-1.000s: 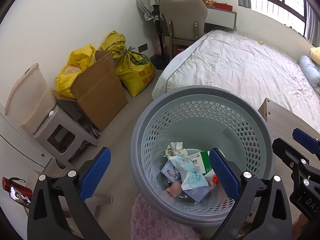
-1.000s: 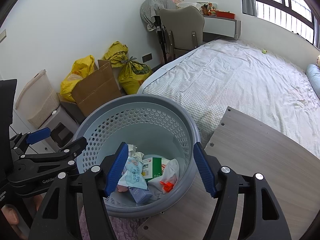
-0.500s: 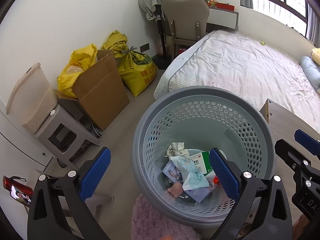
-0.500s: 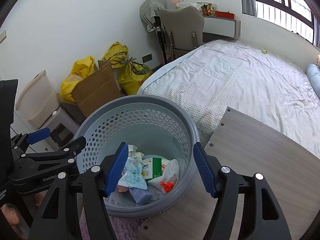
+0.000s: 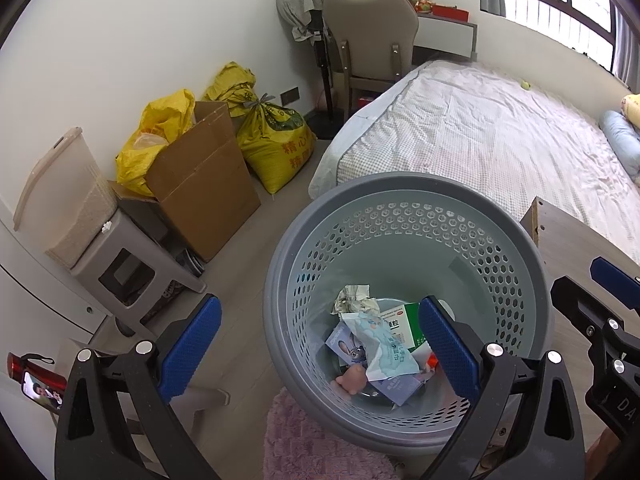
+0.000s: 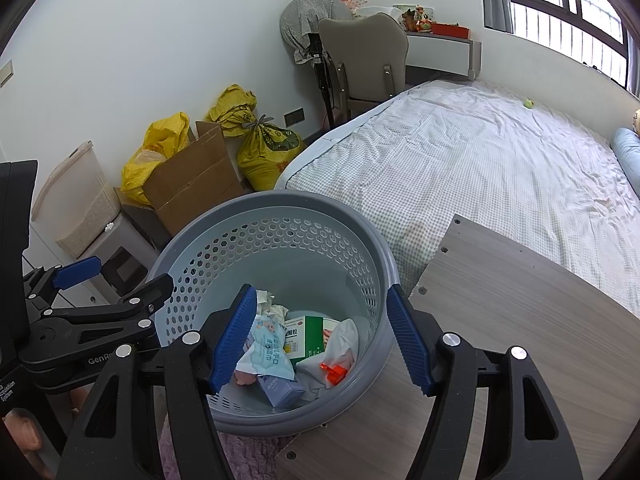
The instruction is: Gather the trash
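Holding unchanged over the basket (image 5: 404, 188), your left gripper (image 5: 316, 344) and right gripper (image 6: 322, 338) hang released, empty; trash (image 6: 280, 352) sits collected inside.

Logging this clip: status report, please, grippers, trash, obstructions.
Left gripper open, empty. Right gripper open, empty. Both above grey basket; wrappers and green box inside. Nothing in the way.

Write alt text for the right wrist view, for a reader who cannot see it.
The open, empty right gripper hovers over a grey perforated basket holding trash: a blue wipes packet, a green-and-white box and crumpled paper. The left gripper reaches in from the left; a wooden tabletop and a bed lie beyond.
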Available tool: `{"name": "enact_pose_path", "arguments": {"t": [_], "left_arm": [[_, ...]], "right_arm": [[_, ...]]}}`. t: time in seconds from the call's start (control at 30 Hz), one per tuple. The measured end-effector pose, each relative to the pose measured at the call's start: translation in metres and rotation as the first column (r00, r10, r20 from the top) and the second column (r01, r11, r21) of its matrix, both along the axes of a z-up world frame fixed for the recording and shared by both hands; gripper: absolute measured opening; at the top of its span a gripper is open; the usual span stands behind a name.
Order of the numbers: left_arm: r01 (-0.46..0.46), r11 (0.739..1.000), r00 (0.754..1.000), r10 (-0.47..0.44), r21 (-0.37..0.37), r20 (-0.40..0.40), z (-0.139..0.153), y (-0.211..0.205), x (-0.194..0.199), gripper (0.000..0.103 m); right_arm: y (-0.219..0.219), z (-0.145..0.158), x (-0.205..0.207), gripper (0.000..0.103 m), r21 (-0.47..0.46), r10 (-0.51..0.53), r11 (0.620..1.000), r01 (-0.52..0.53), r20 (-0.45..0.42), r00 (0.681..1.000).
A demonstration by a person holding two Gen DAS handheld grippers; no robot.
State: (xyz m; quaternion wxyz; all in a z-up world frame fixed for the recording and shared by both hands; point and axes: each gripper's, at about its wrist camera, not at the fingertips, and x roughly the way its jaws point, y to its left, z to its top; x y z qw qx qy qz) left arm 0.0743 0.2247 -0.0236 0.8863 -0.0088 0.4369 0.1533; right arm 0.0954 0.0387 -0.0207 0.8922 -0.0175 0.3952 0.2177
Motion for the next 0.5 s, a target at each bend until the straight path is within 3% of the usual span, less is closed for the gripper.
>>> {"name": "enact_pose_path", "arguments": {"t": [0.5], "left_arm": [[-0.011,1.000,1.000,0.011,-0.005,-0.001,0.0014,0.0023,0.0006,0.097]], "right_arm": [[0.0004,0.0013,-0.0004,0.065,0.000,0.002,1.000,-0.002,0.001,1.000]]}}
